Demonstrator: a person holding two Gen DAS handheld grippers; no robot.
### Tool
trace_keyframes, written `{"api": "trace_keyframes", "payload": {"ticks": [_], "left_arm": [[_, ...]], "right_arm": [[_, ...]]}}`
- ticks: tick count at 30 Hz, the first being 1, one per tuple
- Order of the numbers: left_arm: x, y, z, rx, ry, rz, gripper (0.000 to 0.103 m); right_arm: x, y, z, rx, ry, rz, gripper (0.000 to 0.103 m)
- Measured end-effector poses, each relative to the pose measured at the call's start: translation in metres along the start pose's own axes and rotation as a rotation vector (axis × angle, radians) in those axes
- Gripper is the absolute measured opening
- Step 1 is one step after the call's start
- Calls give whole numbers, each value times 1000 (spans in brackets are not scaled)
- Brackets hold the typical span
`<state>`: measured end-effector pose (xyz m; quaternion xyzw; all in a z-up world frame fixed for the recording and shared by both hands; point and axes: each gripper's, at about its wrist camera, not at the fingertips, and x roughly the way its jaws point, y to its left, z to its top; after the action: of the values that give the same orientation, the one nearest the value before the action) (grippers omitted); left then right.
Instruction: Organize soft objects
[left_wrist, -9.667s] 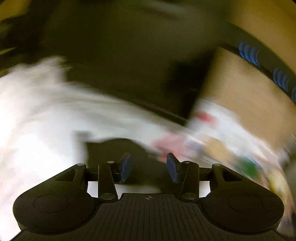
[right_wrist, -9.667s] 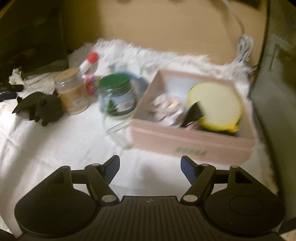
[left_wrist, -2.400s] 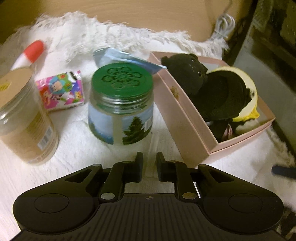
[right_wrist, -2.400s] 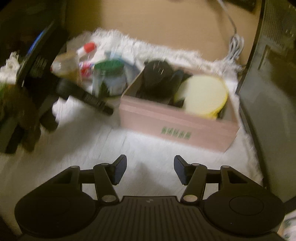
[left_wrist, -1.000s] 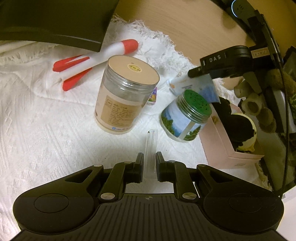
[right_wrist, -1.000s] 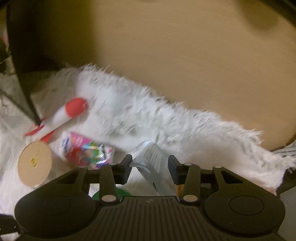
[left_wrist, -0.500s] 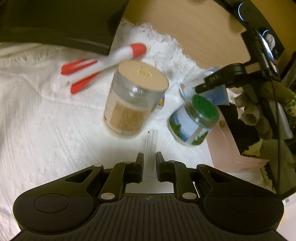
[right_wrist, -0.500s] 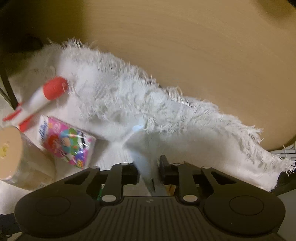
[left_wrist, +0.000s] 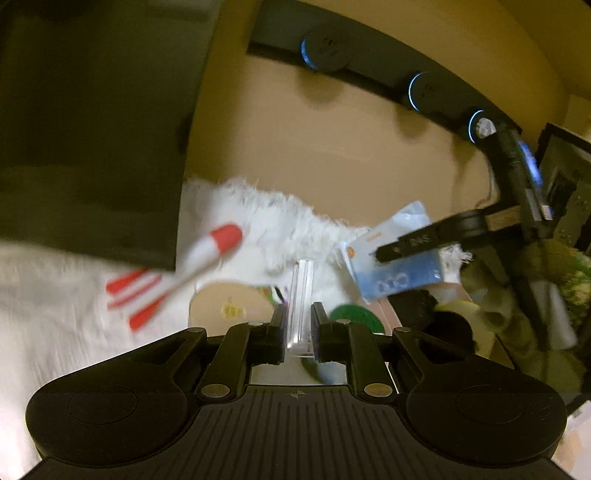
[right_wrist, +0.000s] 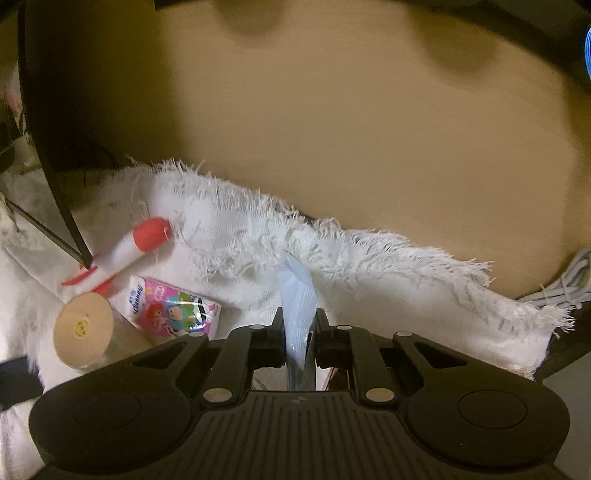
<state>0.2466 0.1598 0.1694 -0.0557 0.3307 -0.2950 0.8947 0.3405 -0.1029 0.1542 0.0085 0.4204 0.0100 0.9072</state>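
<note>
The left gripper (left_wrist: 297, 325) is clamped on a clear tube (left_wrist: 300, 295), angled downward. The right gripper (right_wrist: 300, 332) has just closed on a blue packet (right_wrist: 297, 295), pinched edge-on between its jaws, tilted down.

A shaggy white cloth (right_wrist: 369, 266) (frayed at its edge) lies under a glossy plastic-wrapped tissue pack (right_wrist: 173, 312).
</note>
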Motion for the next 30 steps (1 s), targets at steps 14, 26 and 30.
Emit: {"api": "trace_keyframes", "payload": {"ticks": [14,26,30], "left_arm": [[43,-49,47,63,9,-24,16],[170,-168,12,34,254,-226,18],[175,-166,-9,21,260,-214,18]], "right_arm": [[-109,-75,-27,106,-240,10,13],[-133,-139,-73,173,-257,-147,13],[-121,-132,-82,137,-244,-162,13]]}}
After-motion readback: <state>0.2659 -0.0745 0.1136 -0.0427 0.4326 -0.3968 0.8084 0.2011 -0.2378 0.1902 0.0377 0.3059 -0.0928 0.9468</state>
